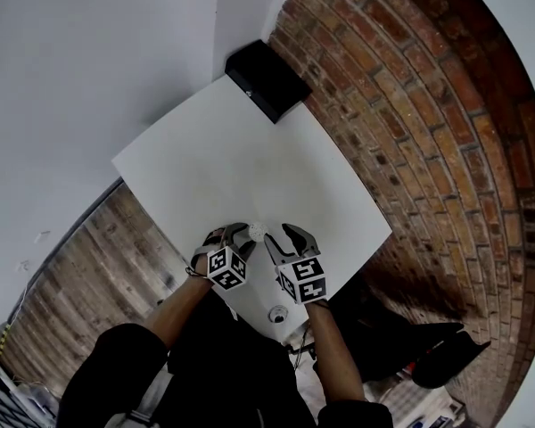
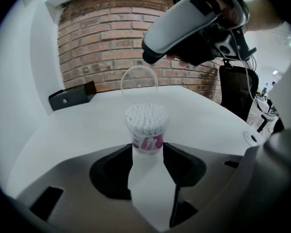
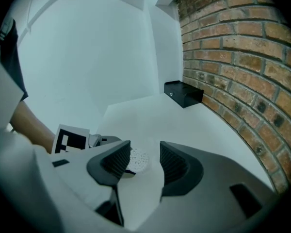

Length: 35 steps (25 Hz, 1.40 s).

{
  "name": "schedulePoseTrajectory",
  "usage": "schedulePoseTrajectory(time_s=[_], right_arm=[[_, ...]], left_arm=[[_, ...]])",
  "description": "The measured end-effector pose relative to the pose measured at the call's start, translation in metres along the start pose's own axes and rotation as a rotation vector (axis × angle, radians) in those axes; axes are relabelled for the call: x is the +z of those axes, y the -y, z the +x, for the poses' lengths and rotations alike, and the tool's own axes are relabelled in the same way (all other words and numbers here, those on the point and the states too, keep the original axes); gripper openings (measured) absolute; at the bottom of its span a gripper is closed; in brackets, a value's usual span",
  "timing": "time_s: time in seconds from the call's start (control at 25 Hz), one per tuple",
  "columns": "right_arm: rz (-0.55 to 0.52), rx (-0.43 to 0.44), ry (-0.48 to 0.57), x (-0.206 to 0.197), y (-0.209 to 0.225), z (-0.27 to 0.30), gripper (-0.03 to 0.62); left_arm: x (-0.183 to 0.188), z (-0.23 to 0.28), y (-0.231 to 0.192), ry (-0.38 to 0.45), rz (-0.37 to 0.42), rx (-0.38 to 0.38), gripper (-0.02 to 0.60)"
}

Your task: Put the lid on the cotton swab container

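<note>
The cotton swab container (image 2: 146, 126), a small clear tub packed with white swabs and bearing a pink label, stands upright on the white table (image 1: 250, 150). My left gripper (image 2: 148, 152) has its jaws against both sides of the tub's base. The clear round lid (image 2: 139, 83) shows just above and behind the tub, right under the tips of my right gripper (image 1: 283, 235). In the right gripper view its jaws stand wide apart over the swab tops (image 3: 137, 160), with no lid visible between them. Whether the lid touches anything, I cannot tell.
A black box (image 1: 267, 80) lies at the table's far corner by the brick wall (image 1: 446, 132). A round cable hole (image 1: 277, 314) sits near the table's front edge. A dark chair (image 2: 235, 89) stands off the right side.
</note>
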State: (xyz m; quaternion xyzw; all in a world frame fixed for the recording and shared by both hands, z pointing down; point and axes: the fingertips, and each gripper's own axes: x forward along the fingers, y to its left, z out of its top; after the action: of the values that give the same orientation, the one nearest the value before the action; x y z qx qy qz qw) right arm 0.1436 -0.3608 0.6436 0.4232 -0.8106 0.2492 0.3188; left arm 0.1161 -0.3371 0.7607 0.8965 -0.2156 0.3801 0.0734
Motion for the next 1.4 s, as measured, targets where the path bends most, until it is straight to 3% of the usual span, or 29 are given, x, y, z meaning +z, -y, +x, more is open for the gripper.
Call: schedulePoseTrajectory(time_s=[0.36,0.96,1.2,1.4], right_arm=[[0.013,0.017,-0.025,-0.004,-0.001,0.012,0.181],[0.048,0.074,-0.065,-0.011,-0.017,0.028,0.178],[0.061,0.072,-0.094,-0.012,-0.014,0.035,0.086],[0.072,0.075,-0.112,-0.016,-0.015,0.039,0.077]], left_arm=[[0.002,0.003,-0.003,0.002,0.086,-0.075,0.207],[0.009,0.012,-0.015,0.017,0.063,-0.077,0.207],[0.012,0.017,-0.018,0.023,0.054,-0.079,0.207],[0.011,0.017,-0.018,0.021,0.034,-0.082,0.207]])
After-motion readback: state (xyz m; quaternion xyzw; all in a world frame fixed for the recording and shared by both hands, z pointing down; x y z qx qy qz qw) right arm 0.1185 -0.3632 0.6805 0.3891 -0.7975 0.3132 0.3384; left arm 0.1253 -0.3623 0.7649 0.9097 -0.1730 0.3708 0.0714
